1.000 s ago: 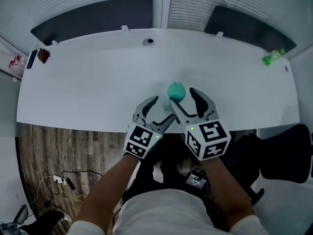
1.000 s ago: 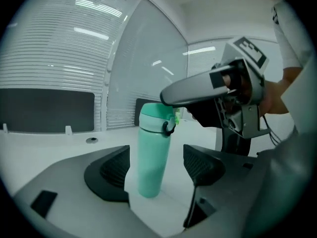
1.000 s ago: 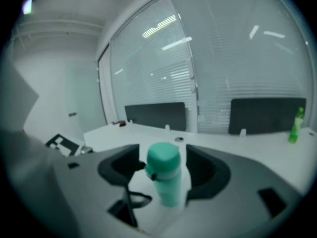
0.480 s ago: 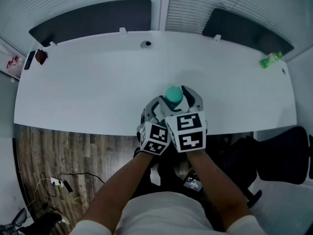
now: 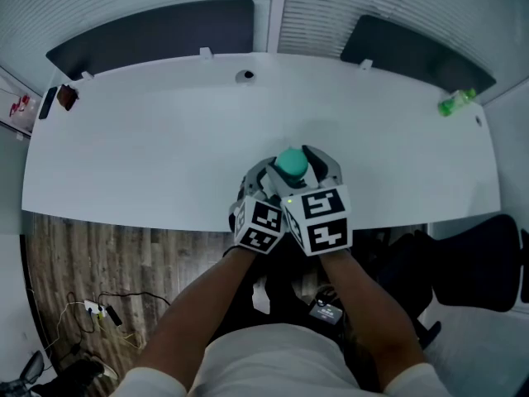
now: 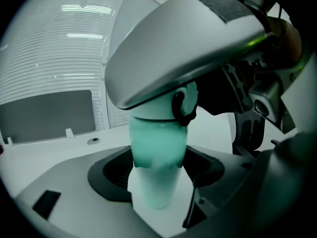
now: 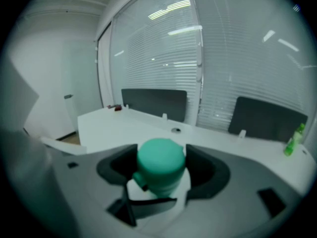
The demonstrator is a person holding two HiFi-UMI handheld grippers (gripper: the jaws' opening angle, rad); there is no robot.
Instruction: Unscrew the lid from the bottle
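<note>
1. Looking down in the head view, we find the bottle (image 5: 289,174) standing upright close to the near edge of the white table (image 5: 149,139). Its teal lid (image 5: 292,163) is on top, and both tools crowd in on it from our side.
2. We hold the left gripper (image 6: 157,166) low on the bottle's body. In the left gripper view its jaws sit against the sides of the body, so we judge it clamped there and bracing the bottle.
3. We hold the right gripper (image 7: 161,171) higher, stacked just above the left one. In the right gripper view the lid sits centred between its jaws. They stand spread wide, and we do not see them pressing on the lid, so this tool is not yet gripping.
4. We read the bottle's long axis as vertical, running up through the gap of both tools. The right gripper's jaws lie roughly level, one on each side of the lid, which lies straight ahead of them and slightly low.
5. We judge that the coming move falls to the right gripper. Being at the cap, it must close squarely on the lid and turn about that upright axis while the left resists below.
6. We note a second, green bottle (image 5: 456,100) at the table's far right, well apart and not involved.
</note>
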